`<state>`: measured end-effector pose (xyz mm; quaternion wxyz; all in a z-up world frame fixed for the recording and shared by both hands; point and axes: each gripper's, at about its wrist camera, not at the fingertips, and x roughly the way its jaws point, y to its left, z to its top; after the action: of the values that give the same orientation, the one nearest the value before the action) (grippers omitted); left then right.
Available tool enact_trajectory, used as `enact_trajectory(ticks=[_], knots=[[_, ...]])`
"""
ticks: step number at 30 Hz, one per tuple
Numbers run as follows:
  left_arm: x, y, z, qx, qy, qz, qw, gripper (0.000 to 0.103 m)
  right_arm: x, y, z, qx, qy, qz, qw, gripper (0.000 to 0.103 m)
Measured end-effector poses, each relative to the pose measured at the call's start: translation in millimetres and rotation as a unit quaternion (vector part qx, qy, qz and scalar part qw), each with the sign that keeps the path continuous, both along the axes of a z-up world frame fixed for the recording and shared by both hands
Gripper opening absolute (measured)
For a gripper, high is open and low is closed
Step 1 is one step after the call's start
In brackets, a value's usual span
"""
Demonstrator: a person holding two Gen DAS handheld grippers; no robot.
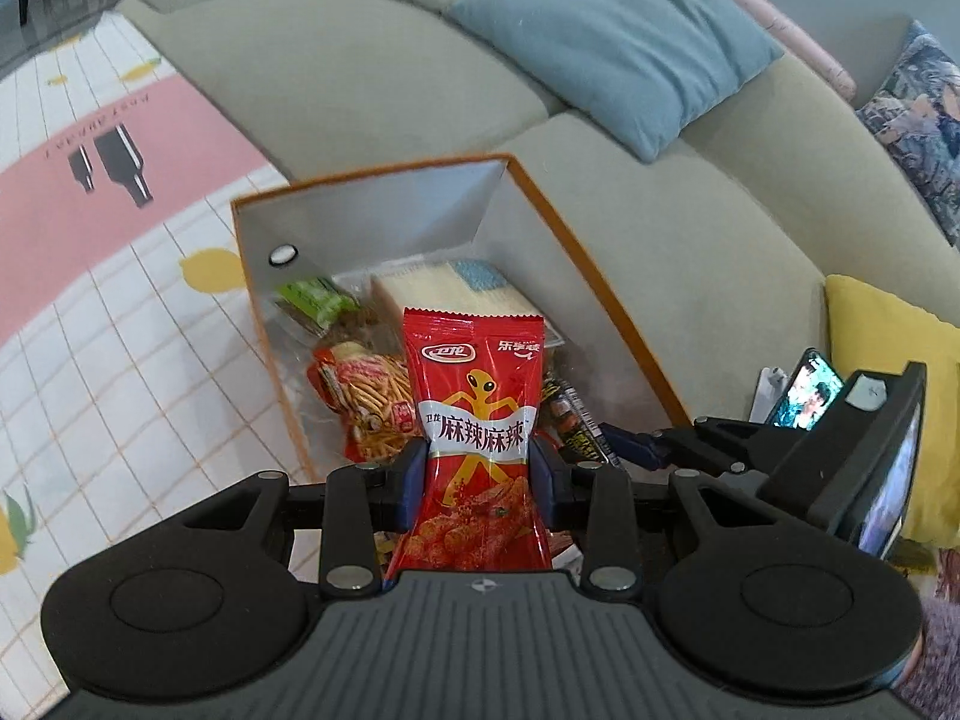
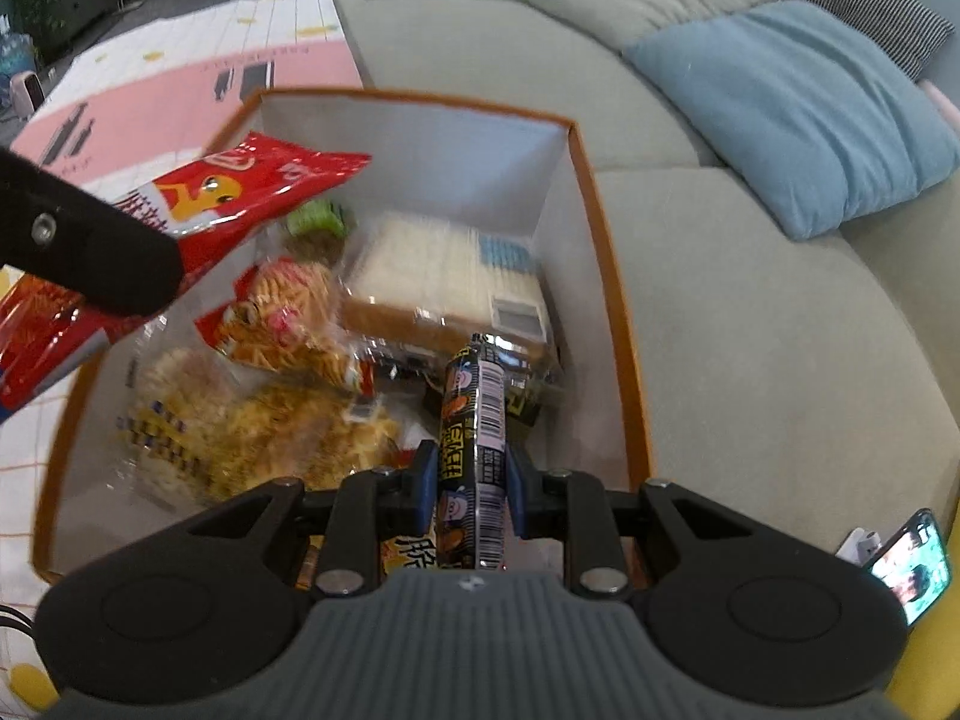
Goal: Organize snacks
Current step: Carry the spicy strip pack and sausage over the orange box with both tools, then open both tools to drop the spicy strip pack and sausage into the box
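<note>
My left gripper (image 1: 478,468) is shut on a red spicy-snack packet (image 1: 474,420), held upright over the near end of an orange-rimmed white box (image 1: 576,252). From the right wrist the same red packet (image 2: 240,186) hangs over the box's left wall (image 2: 72,414). My right gripper (image 2: 469,480) is shut on a black and yellow sausage stick (image 2: 474,420), above the box's near right part. Inside the box lie a wafer pack (image 2: 444,276), a bag of orange sticks (image 2: 282,318), a green-wrapped snack (image 2: 315,217) and a yellow crisp bag (image 2: 252,438).
The box sits on a grey-green sofa (image 2: 750,348) with a blue cushion (image 2: 798,114) and a yellow cushion (image 1: 888,372). A phone (image 2: 915,570) with a lit screen lies to the right. A pink and white floor mat (image 1: 108,228) lies beside the sofa.
</note>
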<state>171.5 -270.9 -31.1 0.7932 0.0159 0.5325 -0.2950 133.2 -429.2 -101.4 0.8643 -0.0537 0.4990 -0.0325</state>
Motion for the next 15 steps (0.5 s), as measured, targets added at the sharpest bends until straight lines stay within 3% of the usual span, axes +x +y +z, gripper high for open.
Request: enact_trajectory(ticks=[5,7,13,15], knots=[[5.6,-11.7,-19.3,0.014,0.017,0.0,0.9997,0.041,-3.7,-2.9,-4.9,0.0,-0.002,0.004,1.0,0.024],[7.5,-16.0,-26.9,0.027,0.022,0.002,0.9994,0.041,-7.1,-3.2,-2.3,-0.002,-0.006,0.004,1.0,0.035],[11.5,-25.2,-41.1,0.06,0.032,0.004,0.9977,0.042,-15.2,0.6,7.0,0.019,-0.009,0.003,1.0,0.041],[12.3,-25.3,-44.6,0.069,0.038,0.003,0.9969,0.047,-15.8,4.7,7.8,0.014,-0.009,0.007,1.0,0.042]])
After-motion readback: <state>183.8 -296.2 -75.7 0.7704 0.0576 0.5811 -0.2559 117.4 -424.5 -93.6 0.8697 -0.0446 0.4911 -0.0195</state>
